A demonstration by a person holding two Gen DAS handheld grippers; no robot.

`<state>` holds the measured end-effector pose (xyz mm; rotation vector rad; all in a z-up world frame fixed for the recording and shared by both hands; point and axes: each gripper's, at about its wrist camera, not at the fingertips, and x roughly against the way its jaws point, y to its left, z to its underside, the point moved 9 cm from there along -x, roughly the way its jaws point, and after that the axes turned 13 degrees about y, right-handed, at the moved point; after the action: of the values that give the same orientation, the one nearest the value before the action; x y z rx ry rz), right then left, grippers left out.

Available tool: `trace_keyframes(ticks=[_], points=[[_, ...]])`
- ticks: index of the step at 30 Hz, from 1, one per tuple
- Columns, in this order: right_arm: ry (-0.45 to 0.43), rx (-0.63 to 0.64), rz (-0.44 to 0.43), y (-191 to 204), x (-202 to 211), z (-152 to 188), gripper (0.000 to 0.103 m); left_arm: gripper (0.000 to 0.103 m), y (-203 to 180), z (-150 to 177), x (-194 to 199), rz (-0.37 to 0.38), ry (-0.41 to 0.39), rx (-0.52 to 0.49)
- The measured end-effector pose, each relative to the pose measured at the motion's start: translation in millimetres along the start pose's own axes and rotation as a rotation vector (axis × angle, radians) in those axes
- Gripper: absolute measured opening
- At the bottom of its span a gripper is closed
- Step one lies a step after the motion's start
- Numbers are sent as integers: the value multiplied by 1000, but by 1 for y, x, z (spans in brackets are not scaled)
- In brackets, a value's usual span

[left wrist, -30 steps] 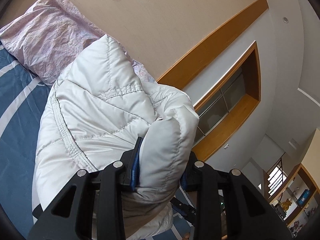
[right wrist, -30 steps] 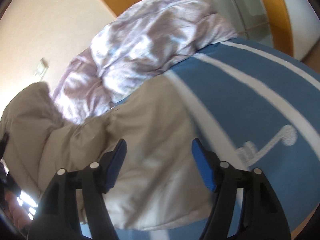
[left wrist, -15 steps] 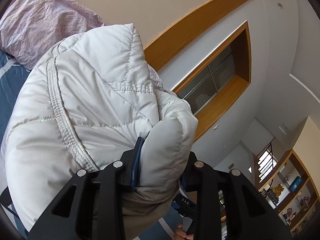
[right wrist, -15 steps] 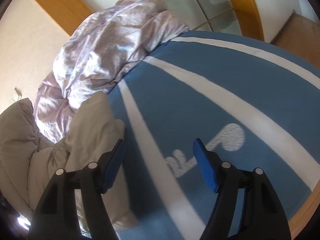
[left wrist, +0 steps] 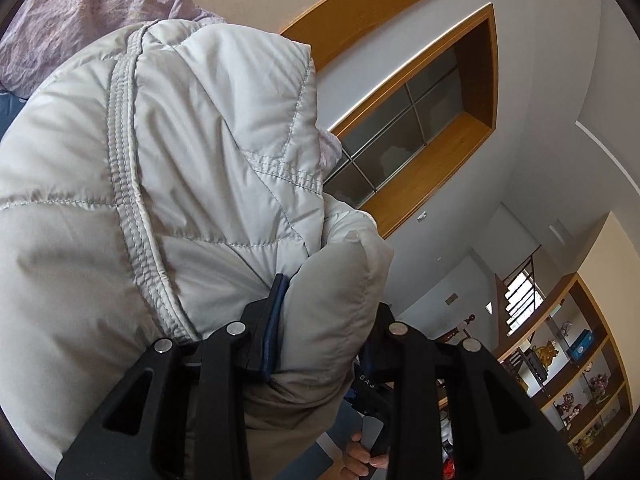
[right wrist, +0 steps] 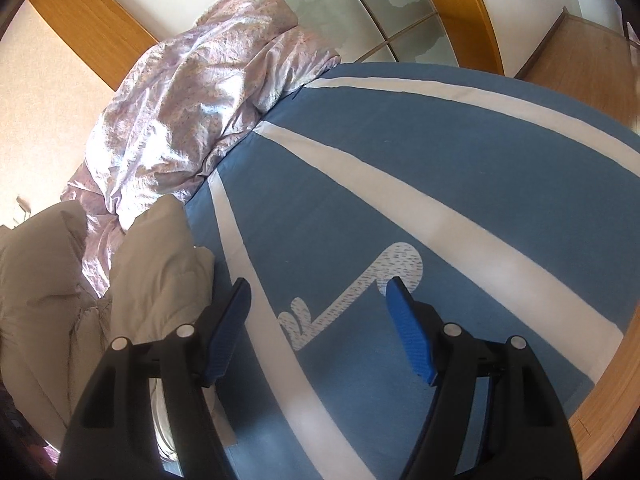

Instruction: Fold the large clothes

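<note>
A pale grey quilted puffer jacket (left wrist: 180,200) fills the left wrist view. My left gripper (left wrist: 320,320) is shut on a thick fold of it and holds it lifted, tilted up toward the wall and ceiling. In the right wrist view the jacket (right wrist: 80,288) hangs bunched at the left edge, above the blue bed sheet with white stripes (right wrist: 400,200). My right gripper (right wrist: 318,320) is open and empty over the sheet, just right of the jacket and apart from it.
A crumpled lilac duvet (right wrist: 200,100) lies at the head of the bed against the wall. A wood-framed glass window (left wrist: 420,120) is behind it. The bed's wooden edge (right wrist: 616,380) is at the right. Shelves with ornaments (left wrist: 580,380) stand across the room.
My left gripper has lifted the jacket higher and tilted upward. My right gripper has let go of the jacket and moved right, off it and over the bare sheet.
</note>
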<state>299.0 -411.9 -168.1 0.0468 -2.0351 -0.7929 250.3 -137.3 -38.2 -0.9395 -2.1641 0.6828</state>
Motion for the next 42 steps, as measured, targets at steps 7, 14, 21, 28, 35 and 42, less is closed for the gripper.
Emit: trace_keyframes(ticks=[7,14,21,28,35,42], points=[[-11,-19,15,-9,4,-1,70,31,0,4,-27,28,71,13],[-26,-32,27,-19,11,-3,70,31,2,15,-52,12,149,1],[-31,-40,41,-26,14,-5,70,31,7,24,-71,-13,227,-4],[-39,-60,51,-35,18,-6,70,31,14,34,-80,-41,317,-40],[-41,-58,62,-37,22,-5,70,31,10,39,-82,-136,352,-125],[-42,-51,66,-36,23,-5,70,43,10,33,-64,-183,327,-199]])
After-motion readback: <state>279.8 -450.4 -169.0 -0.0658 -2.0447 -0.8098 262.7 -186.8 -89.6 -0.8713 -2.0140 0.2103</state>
